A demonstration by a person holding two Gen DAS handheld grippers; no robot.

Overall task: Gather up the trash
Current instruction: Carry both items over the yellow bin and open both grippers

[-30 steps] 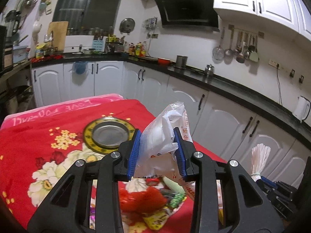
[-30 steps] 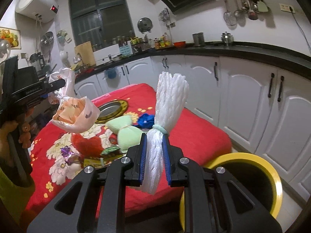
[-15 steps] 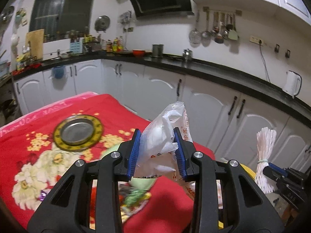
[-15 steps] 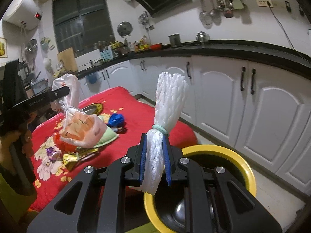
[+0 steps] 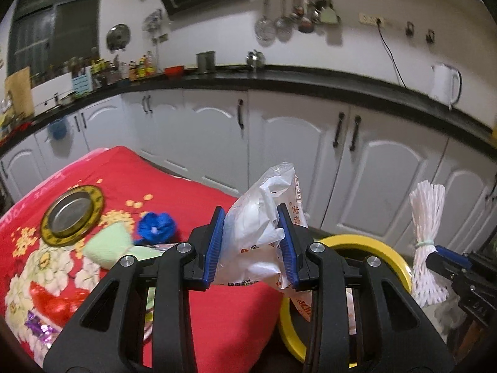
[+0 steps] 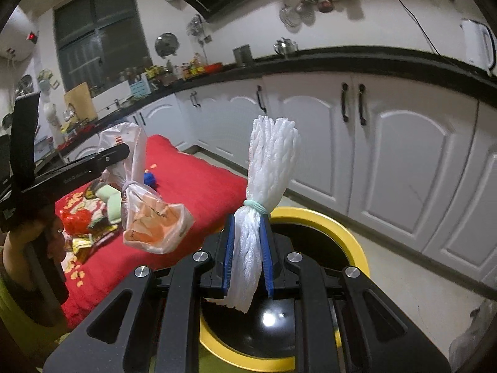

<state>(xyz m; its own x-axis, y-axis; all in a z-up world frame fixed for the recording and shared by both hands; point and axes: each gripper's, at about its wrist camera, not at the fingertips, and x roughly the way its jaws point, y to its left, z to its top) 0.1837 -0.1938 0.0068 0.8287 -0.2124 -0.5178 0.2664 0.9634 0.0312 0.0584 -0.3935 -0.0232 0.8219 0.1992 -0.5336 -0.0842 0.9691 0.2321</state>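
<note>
Beside yellow bin point(image 6: 348, 239), red tablecloth point(image 6: 198, 186).

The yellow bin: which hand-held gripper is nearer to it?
Right. The right hand-held gripper is over the bin with its foam net; the left, holding a bag, is beside it.

L gripper point(image 5: 252, 242) clamped on crumpled white plastic bag point(image 5: 257, 223) w/ red print, blue pads pressing both sides. Yellow-rimmed bin point(image 5: 369, 245) just behind/right of it. R gripper point(image 5: 447, 261) at far right holds white foam net bundle point(image 5: 427, 217). Left: bench w/ red floral cloth point(image 5: 192, 195), metal plate point(image 5: 73, 211), blue scrap point(image 5: 157, 225), green foam point(image 5: 107, 244), red wrapper point(image 5: 59, 301).
</note>
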